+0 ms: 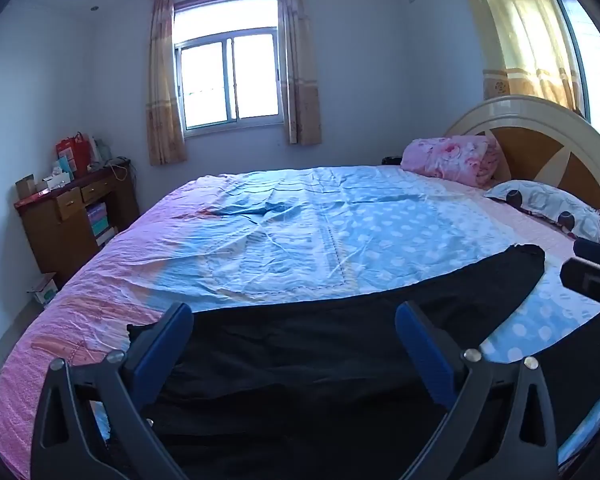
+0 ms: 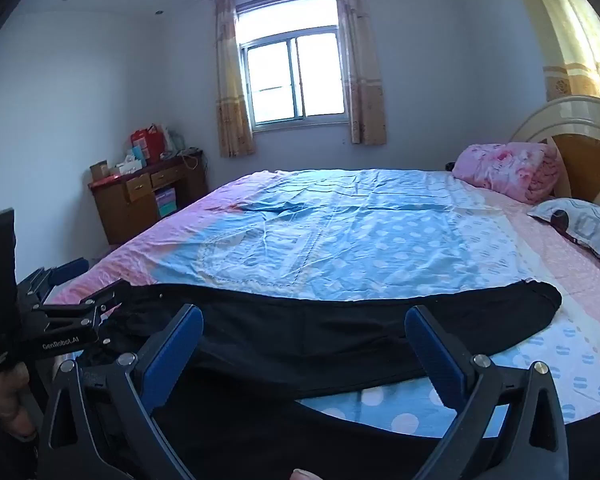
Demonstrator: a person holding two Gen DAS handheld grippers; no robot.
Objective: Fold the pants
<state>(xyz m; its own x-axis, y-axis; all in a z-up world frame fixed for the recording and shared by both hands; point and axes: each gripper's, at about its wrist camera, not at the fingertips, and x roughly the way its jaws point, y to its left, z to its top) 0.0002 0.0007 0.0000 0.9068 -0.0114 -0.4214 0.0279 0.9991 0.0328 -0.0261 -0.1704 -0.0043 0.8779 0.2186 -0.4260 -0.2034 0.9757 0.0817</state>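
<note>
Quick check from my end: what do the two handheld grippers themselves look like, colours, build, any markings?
Both match: the left gripper and right gripper each have black angular frames with triangular cut-outs, silver pivot bolts and flat blue finger pads. From the right wrist view, the left gripper's body carries white "GenRobot.AI" lettering. No cables or sleeves visible.

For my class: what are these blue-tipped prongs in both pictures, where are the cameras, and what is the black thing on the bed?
No robot here: a person holds a two-finger gripper in each hand, with a camera on each looking along its fingers. One picture comes from the left gripper, the other from the right gripper. The blue-padded prongs are those fingers, spread open in both, holding nothing. Black pants lie stretched lengthwise along the near edge of the bed, on a blue and pink sheet. A pink quilt and a pillow sit by the headboard.
</note>
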